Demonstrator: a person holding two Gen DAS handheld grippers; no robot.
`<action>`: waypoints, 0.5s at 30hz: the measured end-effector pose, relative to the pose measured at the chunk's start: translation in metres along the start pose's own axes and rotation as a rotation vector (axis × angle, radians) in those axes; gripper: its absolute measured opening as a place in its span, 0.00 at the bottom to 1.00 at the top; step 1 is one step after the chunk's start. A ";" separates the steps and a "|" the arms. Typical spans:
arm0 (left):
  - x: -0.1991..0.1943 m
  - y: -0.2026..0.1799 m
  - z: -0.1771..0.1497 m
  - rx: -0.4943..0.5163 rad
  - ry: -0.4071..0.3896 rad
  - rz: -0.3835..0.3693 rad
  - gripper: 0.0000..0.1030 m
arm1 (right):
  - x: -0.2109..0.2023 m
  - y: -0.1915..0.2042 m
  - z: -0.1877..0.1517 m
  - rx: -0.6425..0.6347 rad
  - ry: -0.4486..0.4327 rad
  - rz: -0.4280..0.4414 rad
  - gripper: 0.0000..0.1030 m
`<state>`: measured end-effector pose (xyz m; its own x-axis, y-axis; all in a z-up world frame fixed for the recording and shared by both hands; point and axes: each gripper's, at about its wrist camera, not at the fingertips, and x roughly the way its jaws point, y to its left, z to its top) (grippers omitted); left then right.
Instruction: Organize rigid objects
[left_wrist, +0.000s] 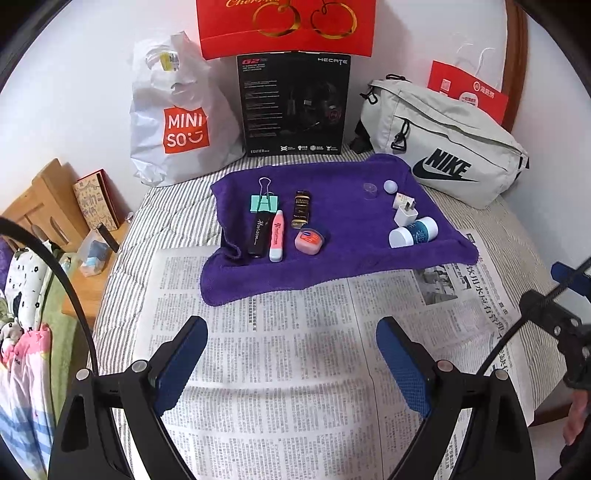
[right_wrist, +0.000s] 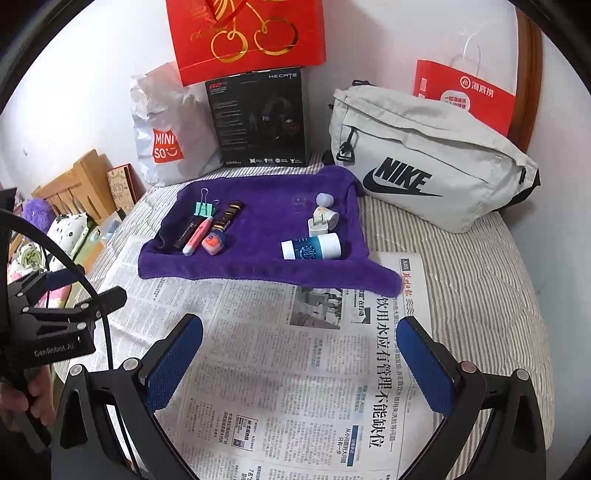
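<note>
A striped bed (left_wrist: 177, 206) against a white wall carries a spread newspaper (left_wrist: 280, 369) and, at its far edge, a purple towel (left_wrist: 332, 258). Behind stand a NIKE bag (left_wrist: 454, 147), MINISO bag (left_wrist: 177, 122) and HECATE box (left_wrist: 295, 103). The towel holds a "Horizon" marker (left_wrist: 259, 232), white bottle (left_wrist: 413, 232) and binder clip (left_wrist: 264, 201). Left gripper (left_wrist: 291, 328) and right gripper (right_wrist: 299, 325) hover over the newspaper, fingers spread, empty.

NIKE waist bag (left_wrist: 448, 147) (grey), MINISO bag (left_wrist: 177, 118)

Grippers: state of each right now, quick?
Left tool: open, holding nothing, above the newspaper.
Right tool: open, holding nothing, also above the newspaper.
</note>
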<state>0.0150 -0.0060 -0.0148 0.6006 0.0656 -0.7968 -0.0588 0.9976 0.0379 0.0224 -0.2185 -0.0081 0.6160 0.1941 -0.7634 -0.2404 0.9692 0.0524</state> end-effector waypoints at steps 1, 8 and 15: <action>0.000 -0.001 0.000 0.004 -0.002 -0.001 0.90 | 0.000 -0.001 0.000 0.001 -0.001 -0.002 1.00; 0.003 -0.003 0.005 0.008 -0.001 0.011 0.90 | 0.005 -0.006 0.002 0.013 0.004 -0.016 1.00; 0.004 -0.004 0.005 0.011 0.005 0.013 0.90 | 0.007 -0.012 0.001 0.020 0.012 -0.034 1.00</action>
<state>0.0220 -0.0095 -0.0154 0.5958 0.0783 -0.7993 -0.0573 0.9968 0.0549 0.0305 -0.2286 -0.0136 0.6142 0.1596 -0.7728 -0.2047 0.9780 0.0393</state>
